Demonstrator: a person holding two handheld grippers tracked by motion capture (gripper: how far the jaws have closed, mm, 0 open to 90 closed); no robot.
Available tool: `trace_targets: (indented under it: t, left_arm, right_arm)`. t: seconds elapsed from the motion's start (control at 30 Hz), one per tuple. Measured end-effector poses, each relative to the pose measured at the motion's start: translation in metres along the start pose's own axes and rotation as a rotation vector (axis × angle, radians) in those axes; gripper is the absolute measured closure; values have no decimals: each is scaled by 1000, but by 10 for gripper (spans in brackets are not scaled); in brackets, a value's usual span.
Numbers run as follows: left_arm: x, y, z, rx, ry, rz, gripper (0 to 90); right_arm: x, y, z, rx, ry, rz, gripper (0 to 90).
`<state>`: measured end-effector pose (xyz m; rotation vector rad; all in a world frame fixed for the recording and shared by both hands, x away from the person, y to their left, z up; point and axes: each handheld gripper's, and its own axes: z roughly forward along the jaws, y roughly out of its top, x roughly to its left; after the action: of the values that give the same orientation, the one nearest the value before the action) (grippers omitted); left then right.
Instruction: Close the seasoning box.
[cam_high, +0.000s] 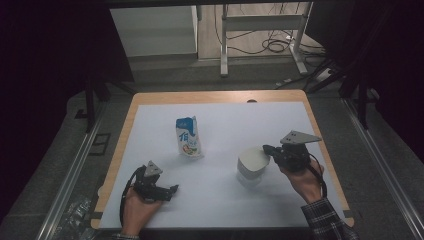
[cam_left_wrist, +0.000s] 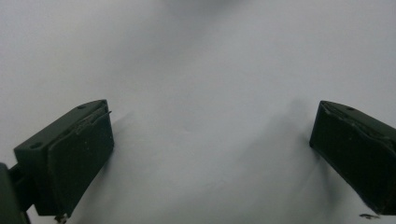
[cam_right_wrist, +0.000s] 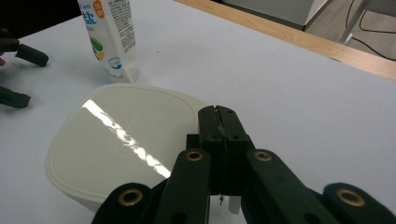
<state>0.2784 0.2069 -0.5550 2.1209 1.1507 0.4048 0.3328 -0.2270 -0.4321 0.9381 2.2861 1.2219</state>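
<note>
Overhead, a white sheet (cam_high: 225, 200) covers the wooden table (cam_high: 215, 96). A glossy printed pouch (cam_high: 189, 136) stands upright at centre; a squarish white tub (cam_high: 251, 166) sits lower right, touching the right gripper (cam_high: 267, 149). At lower left the left gripper (cam_high: 172, 190) rests, and its own view shows matte black jaws spread wide over bare sheet. From the right gripper view, the jaws are pressed together at the tub's smooth lid (cam_right_wrist: 126, 140) rim; whether they pinch it, I cannot tell.

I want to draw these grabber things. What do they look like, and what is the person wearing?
Both are black. The left gripper has two blocky jaws with flat pads. The right gripper has arms joined by brass-coloured rivets. Each carries a grey three-cornered plate and trails a black cable. The right arm wears a dark checked sleeve.
</note>
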Motion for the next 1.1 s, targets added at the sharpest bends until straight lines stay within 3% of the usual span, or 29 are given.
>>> trace_targets:
  t: [0.2, 0.3, 0.57, 0.97, 1.1]
  left_arm:
    - [0, 0, 0, 2, 0, 1, 0]
    - [0, 0, 0, 2, 0, 0, 0]
    - [0, 0, 0, -3, 0, -4, 0]
    - [0, 0, 0, 2, 0, 1, 0]
    - [0, 0, 0, 2, 0, 1, 0]
  right_arm:
    - [-1, -1, 0, -2, -6, -1, 895]
    - [-1, -3, 1, 2, -38, -15, 895]
    - [-6, -9, 2, -10, -34, 4, 895]
    - [-18, -25, 5, -44, 17, 87, 893]
    - [-19, -28, 5, -51, 17, 94, 892]
